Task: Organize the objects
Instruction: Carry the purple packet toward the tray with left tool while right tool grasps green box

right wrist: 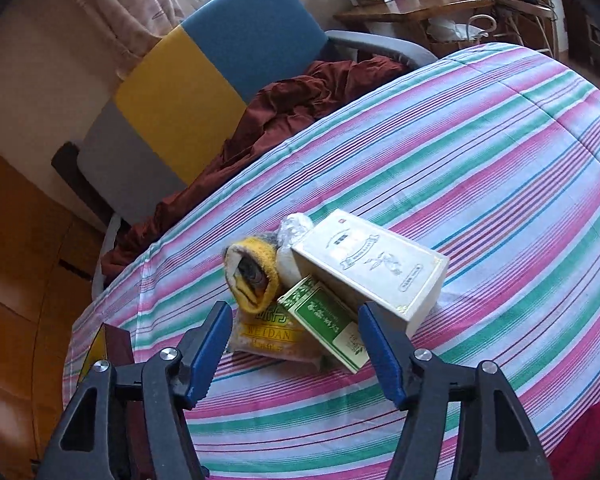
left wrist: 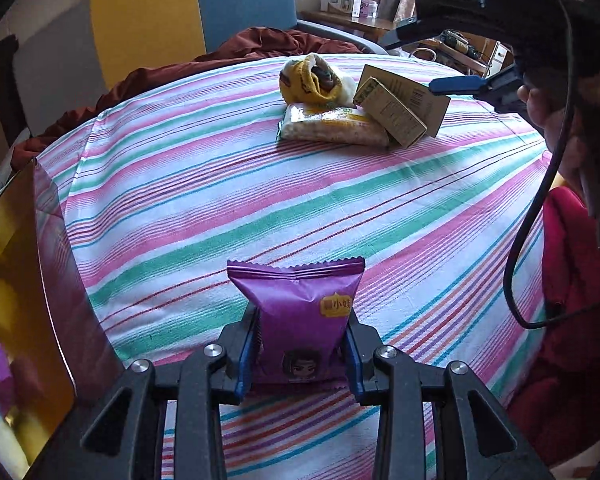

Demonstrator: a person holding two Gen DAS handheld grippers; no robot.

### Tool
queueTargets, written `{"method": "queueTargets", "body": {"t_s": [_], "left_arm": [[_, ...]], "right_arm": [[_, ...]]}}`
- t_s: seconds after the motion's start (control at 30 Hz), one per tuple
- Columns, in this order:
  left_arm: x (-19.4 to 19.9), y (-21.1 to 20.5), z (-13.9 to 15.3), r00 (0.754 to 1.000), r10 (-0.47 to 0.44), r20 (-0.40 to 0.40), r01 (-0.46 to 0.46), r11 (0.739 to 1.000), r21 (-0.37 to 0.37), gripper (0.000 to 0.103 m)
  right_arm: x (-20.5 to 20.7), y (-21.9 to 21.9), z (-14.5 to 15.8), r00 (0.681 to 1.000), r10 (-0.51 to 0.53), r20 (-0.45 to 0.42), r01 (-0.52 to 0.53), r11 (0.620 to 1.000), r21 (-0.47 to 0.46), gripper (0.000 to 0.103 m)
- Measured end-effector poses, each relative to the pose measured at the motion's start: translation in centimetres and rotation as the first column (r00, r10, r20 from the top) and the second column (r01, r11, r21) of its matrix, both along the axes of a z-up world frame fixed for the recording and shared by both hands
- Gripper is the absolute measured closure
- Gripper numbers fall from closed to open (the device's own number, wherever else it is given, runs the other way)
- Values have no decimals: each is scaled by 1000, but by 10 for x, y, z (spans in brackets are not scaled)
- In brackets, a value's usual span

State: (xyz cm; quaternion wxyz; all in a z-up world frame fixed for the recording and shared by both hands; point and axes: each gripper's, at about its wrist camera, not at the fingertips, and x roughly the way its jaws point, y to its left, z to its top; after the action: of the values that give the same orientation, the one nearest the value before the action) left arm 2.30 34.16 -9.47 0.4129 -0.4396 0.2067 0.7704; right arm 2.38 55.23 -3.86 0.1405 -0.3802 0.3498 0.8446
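Observation:
My left gripper (left wrist: 300, 340) is shut on a purple snack packet (left wrist: 300, 312), held upright just above the striped cloth. My right gripper (right wrist: 296, 316) is open and hovers above a pile of things; it also shows in the left wrist view (left wrist: 460, 85) at the far right. The pile holds a rolled yellow sock (right wrist: 254, 280), a yellow snack bag (right wrist: 268, 338), a green box (right wrist: 328, 322) and a pale box (right wrist: 374, 266). In the left wrist view the sock (left wrist: 310, 80), the bag (left wrist: 332, 128) and the boxes (left wrist: 396, 114) lie at the far side.
A gold and maroon open box (left wrist: 32, 280) with items inside stands at the left edge; its corner shows in the right wrist view (right wrist: 108, 344). A dark red blanket (right wrist: 284, 112) and a blue and yellow chair (right wrist: 220, 60) lie beyond the striped cloth (right wrist: 500, 184).

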Motion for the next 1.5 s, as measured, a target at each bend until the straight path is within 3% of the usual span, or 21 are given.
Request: {"method": "queueTargets", "body": {"t_s": [0.1,0.33,0.47,0.53,0.67,0.7,0.83,1.2,1.37,1.5], "left_arm": [[1,-4,0,1000,-1,5,1,1000,12,67],[-5,-7,-2,1000,0,25,-1,999,37,67],[-6,-9,-2,999,-2,37,0,999,46,67],[-6,-10,-3,999,-1,40,-1,999,50,67],[-5,-11,-3,999,2,43,-5,998,57,67],[-5,-10,-4,999,3,42,-5,998,58,67],[-5,-9,-4,999,2,40,-4,998,58,67],[4,-16,8,999,-5,40,2,997,79,68],[5,-31,32,999,4,48,-10,990,138,68],[-19,-61,65,995,77,56,-87,973,212,68]], "right_arm": [[-12,-8,-7,998,39,59,-41,998,40,36],[-26,2,-33,976,0,217,-18,996,83,36],[-30,11,-42,965,-23,260,-1,996,93,36],[-31,12,-46,961,-15,276,-10,996,87,44],[-31,12,-49,951,-31,308,-6,993,120,70],[-29,15,-49,949,-45,312,6,992,124,73],[-25,22,-52,936,-87,340,41,989,140,73],[-38,10,-53,922,-66,381,-22,975,222,73],[-38,6,-52,918,-63,391,-40,968,249,73],[-40,6,-54,916,-61,396,-48,964,261,73]]}}
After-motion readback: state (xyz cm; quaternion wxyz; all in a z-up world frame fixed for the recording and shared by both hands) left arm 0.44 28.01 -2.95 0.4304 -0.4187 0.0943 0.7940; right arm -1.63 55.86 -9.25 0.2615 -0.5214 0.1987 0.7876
